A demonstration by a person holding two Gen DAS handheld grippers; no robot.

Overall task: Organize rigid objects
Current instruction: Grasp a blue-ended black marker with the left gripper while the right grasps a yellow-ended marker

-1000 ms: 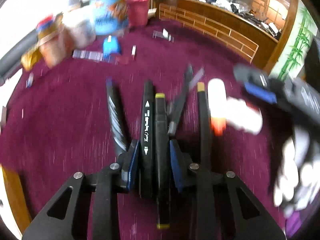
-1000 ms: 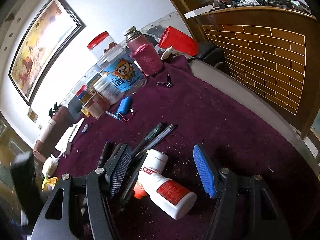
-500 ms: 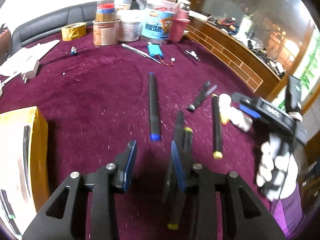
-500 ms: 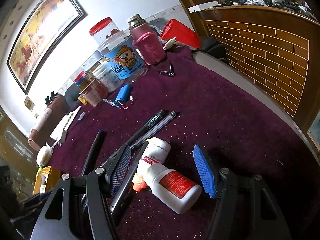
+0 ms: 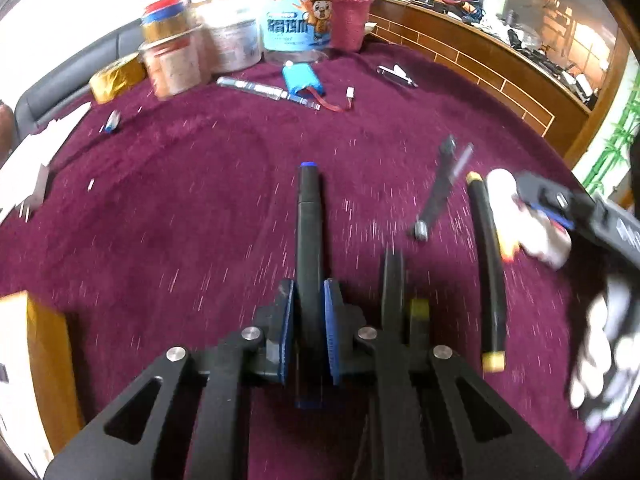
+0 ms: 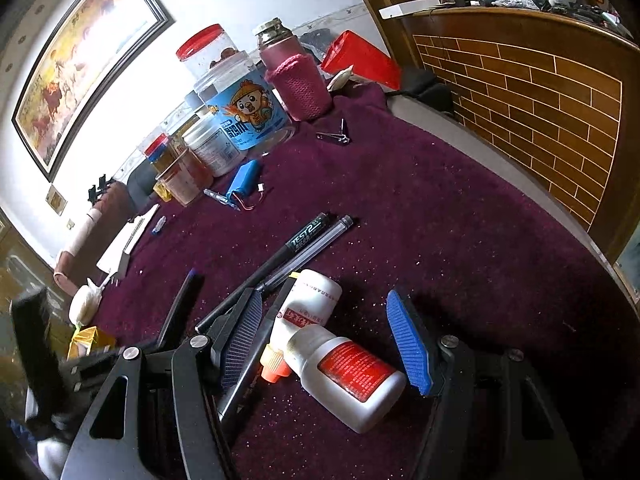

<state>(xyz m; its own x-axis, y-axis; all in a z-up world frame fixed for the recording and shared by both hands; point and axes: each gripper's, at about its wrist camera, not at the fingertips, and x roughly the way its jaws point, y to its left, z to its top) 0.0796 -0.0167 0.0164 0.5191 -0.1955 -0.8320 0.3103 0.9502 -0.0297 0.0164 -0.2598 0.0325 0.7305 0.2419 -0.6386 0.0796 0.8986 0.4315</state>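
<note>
A black marker with a blue tip lies on the purple cloth, and the jaws of my left gripper are closing, their blue pads pressed on its barrel. Two yellow-tipped black markers lie to its right, one beside the right finger. In the right wrist view my right gripper stands open around two white bottles: one with a red label and orange cap, and a plain one behind it. Neither pad presses on them. Two pens lie just beyond.
Jars and a pink-sleeved flask stand at the cloth's far edge, with a blue battery pack and a nail clipper in front. A yellow box sits at the near left. A wooden brick-patterned wall borders the right.
My left gripper left the yellow-tipped markers, shifted left to the blue-tipped marker and closed on it. The right gripper has stayed open over the bottles.
</note>
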